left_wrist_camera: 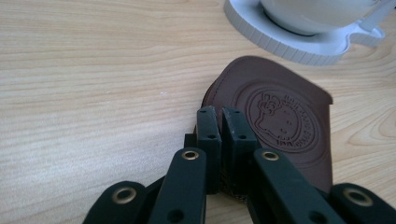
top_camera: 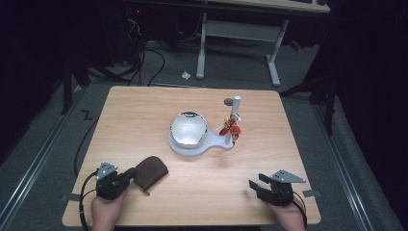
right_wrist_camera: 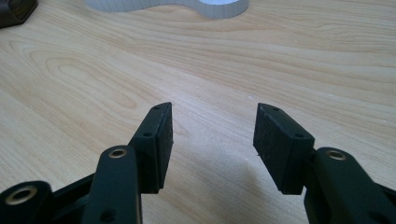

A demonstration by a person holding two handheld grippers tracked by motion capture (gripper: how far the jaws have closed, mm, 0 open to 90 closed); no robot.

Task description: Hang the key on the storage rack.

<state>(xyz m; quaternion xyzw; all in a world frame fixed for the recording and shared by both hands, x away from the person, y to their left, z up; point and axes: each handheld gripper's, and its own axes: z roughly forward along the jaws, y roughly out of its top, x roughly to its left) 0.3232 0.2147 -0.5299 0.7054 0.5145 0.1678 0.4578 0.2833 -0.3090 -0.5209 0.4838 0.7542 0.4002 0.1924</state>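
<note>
You had your left gripper [top_camera: 129, 174] at the near edge of the small brown leather pouch [top_camera: 151, 170], and its jaws were pinched together on that edge. The pouch lay flat on the wooden table [top_camera: 144, 115], close to you on the left side. It had a round stamped picture on top. It did not look lifted yet, so I think you had only made the grab. Your right gripper [top_camera: 256, 185] rested near you on the right side, well apart from the pouch, with its jaws wide apart and nothing between them. Farther back stood a shiny bowl [top_camera: 188, 129] on a white stand [top_camera: 210, 144] with a post and something red. Moving the pouch was still left to do.
</note>
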